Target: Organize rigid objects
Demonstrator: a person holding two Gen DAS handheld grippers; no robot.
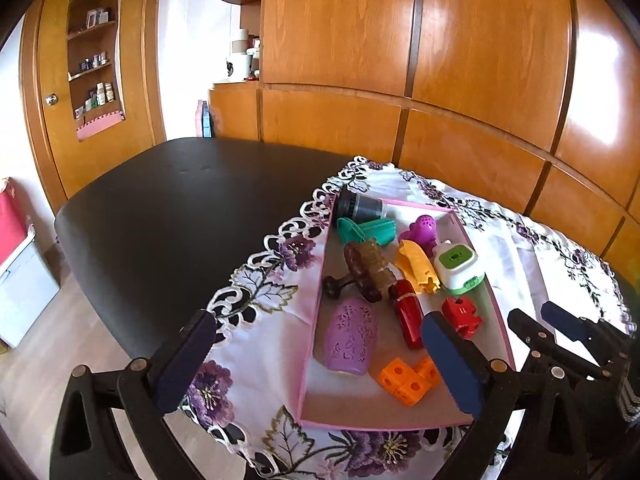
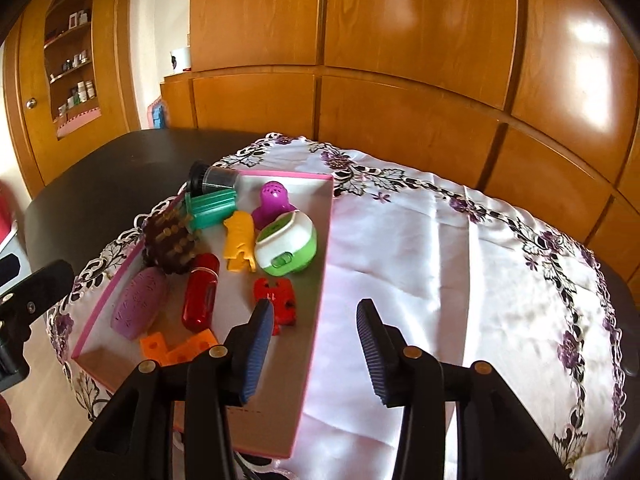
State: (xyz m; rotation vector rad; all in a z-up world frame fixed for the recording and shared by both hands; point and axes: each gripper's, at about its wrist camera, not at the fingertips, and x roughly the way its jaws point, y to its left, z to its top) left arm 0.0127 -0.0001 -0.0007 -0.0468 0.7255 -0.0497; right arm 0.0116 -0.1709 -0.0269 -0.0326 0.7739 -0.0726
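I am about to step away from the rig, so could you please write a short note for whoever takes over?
Left claw: open, empty, over the near end of the pink-rimmed cardboard tray.
Right claw: open, empty, over the tray's right rim.
Done: the red plastic cylinder, purple patterned oval case, orange plastic cubes and the other toys lie in the tray.
Left: the floral embroidered cloth shows nothing loose.

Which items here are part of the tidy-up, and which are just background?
Job:
- pink tray
- red capsule
- red block
- orange cubes
- purple oval case
- green-white gadget
- yellow toy
- teal clip

Background:
- floral tablecloth
- black table
- wooden wardrobe
- wall shelf
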